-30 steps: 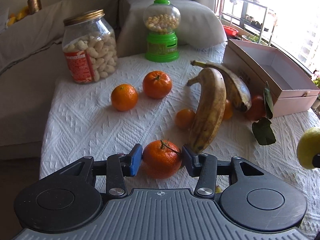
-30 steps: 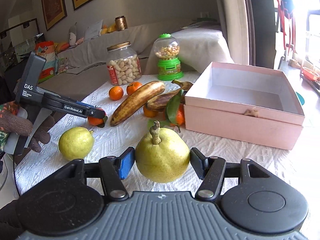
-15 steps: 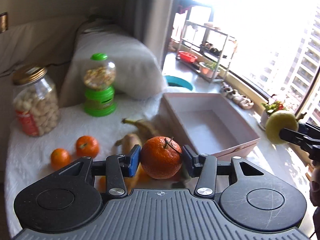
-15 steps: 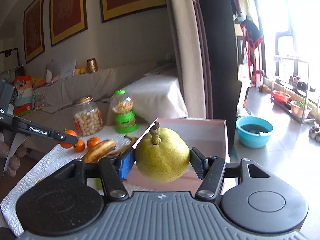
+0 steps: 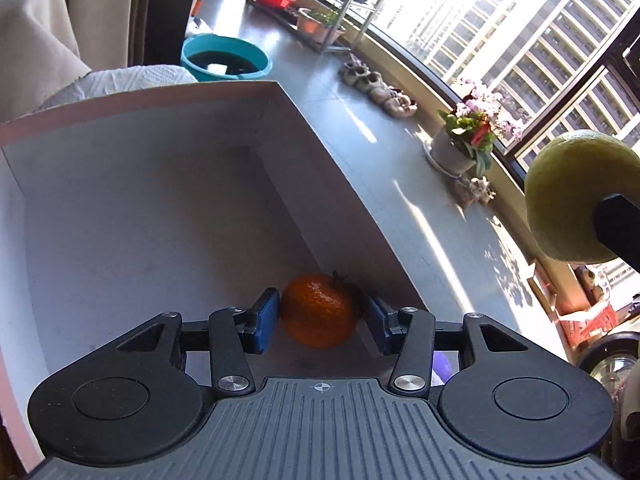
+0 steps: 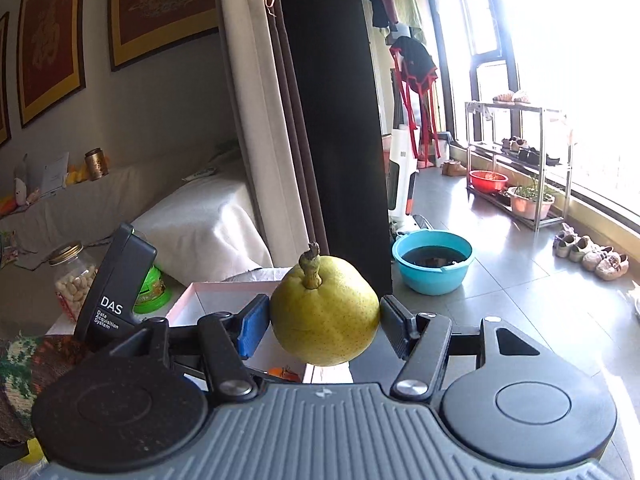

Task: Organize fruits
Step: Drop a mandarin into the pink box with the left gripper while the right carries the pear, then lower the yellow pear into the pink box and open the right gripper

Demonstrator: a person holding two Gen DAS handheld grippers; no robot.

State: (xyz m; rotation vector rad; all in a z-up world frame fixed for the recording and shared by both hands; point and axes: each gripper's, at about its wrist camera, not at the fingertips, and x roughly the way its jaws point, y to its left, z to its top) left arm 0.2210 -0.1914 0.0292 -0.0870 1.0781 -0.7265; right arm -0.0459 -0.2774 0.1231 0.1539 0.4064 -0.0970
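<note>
sitting btwn left gripper [image 5: 320,320] jaws: orange [image 5: 318,311], low in box [image 5: 140,184].

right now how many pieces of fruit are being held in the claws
2: an orange in the left claw, low inside the pink box, and a pear in the right claw, in the air near the box. Other fruit may be out of view.
</note>
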